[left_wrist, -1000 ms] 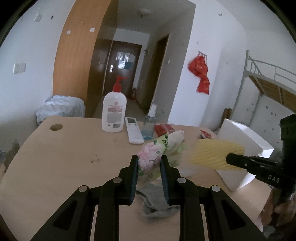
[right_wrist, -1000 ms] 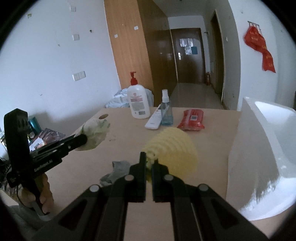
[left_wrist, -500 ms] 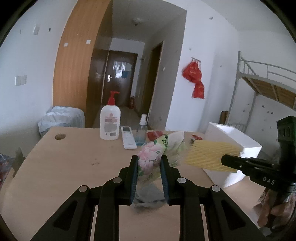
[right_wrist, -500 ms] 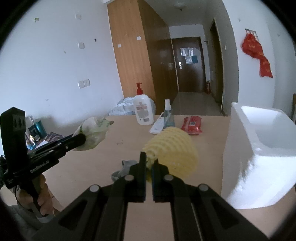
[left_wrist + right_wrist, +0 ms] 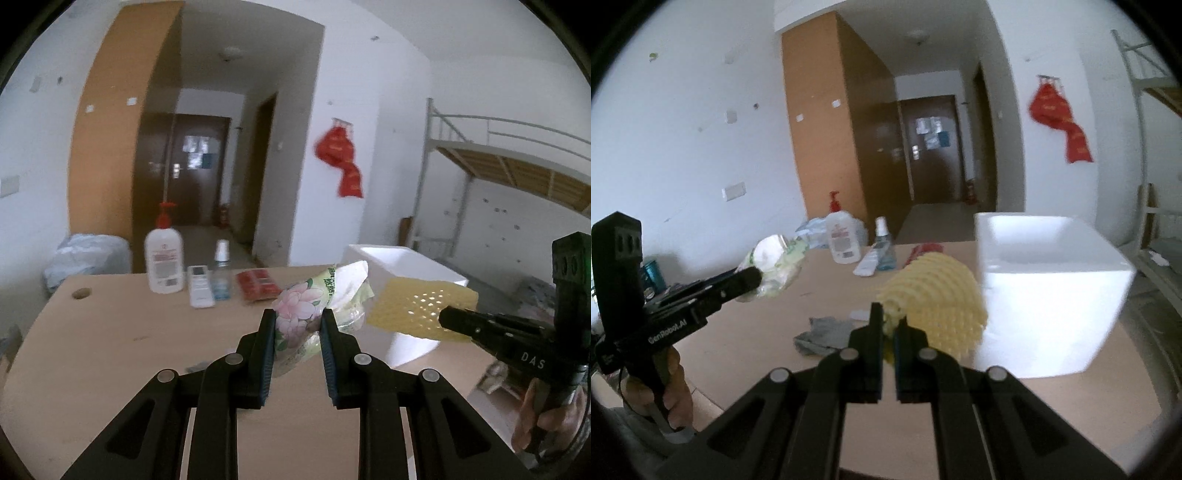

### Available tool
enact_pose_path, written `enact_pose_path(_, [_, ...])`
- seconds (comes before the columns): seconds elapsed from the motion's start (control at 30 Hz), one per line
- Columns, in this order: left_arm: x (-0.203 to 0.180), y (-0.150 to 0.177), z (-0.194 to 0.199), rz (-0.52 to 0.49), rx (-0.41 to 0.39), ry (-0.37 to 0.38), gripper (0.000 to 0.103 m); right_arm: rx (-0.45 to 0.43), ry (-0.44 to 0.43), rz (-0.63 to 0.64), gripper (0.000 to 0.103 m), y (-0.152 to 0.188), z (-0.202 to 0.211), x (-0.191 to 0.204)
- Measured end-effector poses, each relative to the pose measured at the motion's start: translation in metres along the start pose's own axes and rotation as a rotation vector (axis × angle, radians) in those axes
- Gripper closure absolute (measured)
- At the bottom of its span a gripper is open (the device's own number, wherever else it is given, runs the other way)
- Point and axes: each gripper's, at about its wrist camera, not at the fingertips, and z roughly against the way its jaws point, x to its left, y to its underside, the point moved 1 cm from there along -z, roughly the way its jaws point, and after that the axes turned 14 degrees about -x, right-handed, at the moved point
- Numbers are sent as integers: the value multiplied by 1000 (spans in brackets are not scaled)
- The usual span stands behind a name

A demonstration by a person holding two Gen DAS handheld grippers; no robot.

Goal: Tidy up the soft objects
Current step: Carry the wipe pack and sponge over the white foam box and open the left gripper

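My left gripper (image 5: 297, 318) is shut on a floral green tissue pack (image 5: 314, 306) and holds it above the wooden table (image 5: 110, 332). It also shows in the right wrist view (image 5: 772, 264), left of centre. My right gripper (image 5: 889, 317) is shut on a yellow foam net (image 5: 938, 299), held in the air just left of the white foam box (image 5: 1049, 288). In the left wrist view the yellow foam net (image 5: 421, 310) hangs in front of the white foam box (image 5: 399, 258). A grey cloth (image 5: 823, 332) lies on the table below.
At the table's far side stand a white pump bottle (image 5: 164, 262), a remote (image 5: 199, 286), a small spray bottle (image 5: 221, 273) and a red packet (image 5: 258, 286). A metal loft bed (image 5: 517, 162) stands at the right.
Both grippers have risen with their loads. The foam box now sits lower and closer in both views, and the grey cloth has dropped below the left gripper's fingers.
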Motion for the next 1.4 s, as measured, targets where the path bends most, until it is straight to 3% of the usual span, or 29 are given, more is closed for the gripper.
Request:
enact_pose_path(0.3, [-54,2,-16,-17,17,159,78,-36,137,-16,97,0,37,-31])
enact_pose_path(0.63, [-92,7,-35,-30,47,260,78,-46,185,-32,96,0,49,-48])
enact_pose_path(1.0, [-105,-5,-55,-39,49,290,78,-79,202,-35,96,-17,50,-59])
enact_pose_path(1.4, [-125,-46,-79,-39,7,303,78,-118,206,-7,96,-50,40,-73])
